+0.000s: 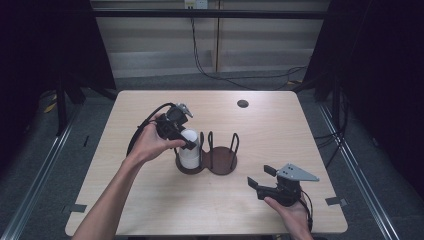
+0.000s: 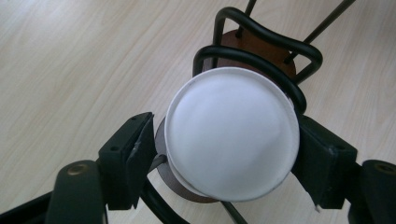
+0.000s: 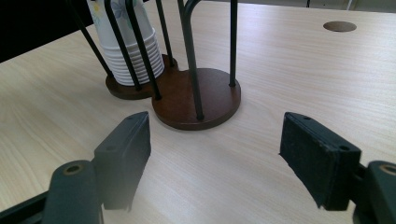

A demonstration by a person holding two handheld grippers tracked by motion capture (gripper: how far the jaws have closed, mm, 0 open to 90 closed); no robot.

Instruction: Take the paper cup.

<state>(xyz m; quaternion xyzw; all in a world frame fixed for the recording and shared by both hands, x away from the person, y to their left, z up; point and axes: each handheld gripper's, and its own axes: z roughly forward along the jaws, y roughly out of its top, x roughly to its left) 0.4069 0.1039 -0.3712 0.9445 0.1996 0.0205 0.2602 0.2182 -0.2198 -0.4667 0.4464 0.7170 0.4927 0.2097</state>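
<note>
Evidently the stack of paper cups (image 1: 189, 148) is kept upright in the left well of the wire holder (image 1: 220, 159) on the table (image 1: 280, 130). It is straddled by the left gripper (image 1: 186, 141), one finger (image 2: 132, 154) off the rim. The right gripper (image 1: 263, 177) rests aside, agape and empty.

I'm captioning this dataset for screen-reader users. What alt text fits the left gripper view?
Seen from above, a stack of white paper cups, bottom up, sits between the two black jaws of the left hand-held gripper; the right jaw lies against the stack and the left one stands just off it. The stack stands in a black wire cup holder with a brown wooden base, on a light wood table.
</note>
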